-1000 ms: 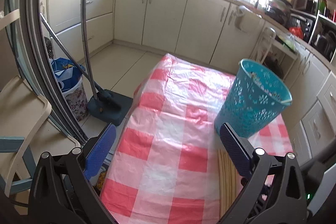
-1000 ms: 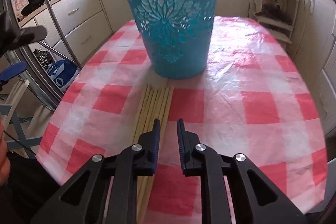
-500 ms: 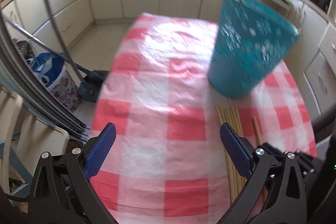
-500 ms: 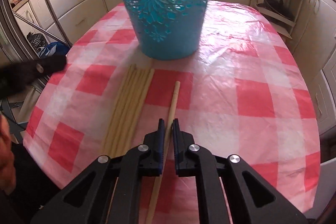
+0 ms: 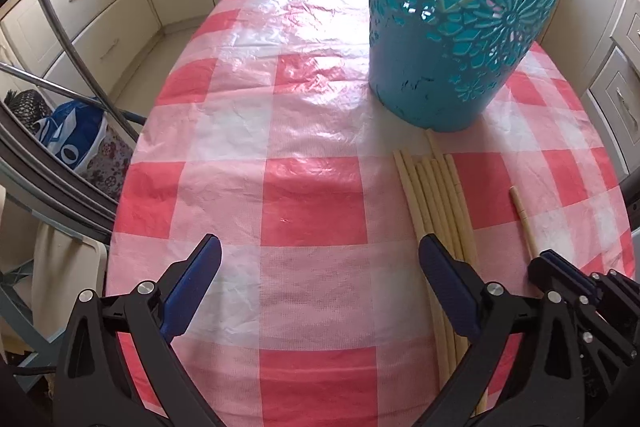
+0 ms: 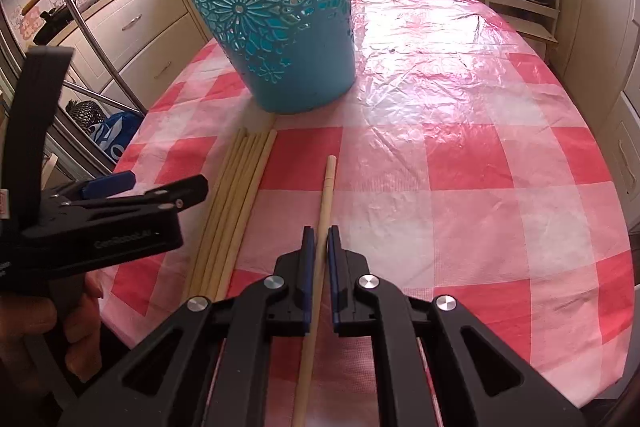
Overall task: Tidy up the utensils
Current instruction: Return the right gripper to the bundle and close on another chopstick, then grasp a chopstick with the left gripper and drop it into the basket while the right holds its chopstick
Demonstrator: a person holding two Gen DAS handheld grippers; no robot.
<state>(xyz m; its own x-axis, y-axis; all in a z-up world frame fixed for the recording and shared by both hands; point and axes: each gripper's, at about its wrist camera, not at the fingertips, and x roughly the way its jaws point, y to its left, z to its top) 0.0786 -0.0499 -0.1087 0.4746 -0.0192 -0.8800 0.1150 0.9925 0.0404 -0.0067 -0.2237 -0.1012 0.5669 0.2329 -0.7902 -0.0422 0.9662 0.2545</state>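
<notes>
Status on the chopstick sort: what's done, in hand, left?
Done: some sticks show through the teal basket cutouts. In hand: right gripper shut on a single chopstick. Left: the bundle on the table; left gripper open, idle.

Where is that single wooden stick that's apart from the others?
The single stick runs between the right gripper fingers, right of the stick bundle, pointing toward the teal basket. The left view shows it near the table's right edge.

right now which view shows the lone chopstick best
The right wrist view: the lone chopstick runs between the right gripper pads, nearly all visible. In the left wrist view only its far end shows, beside the bundle.
</notes>
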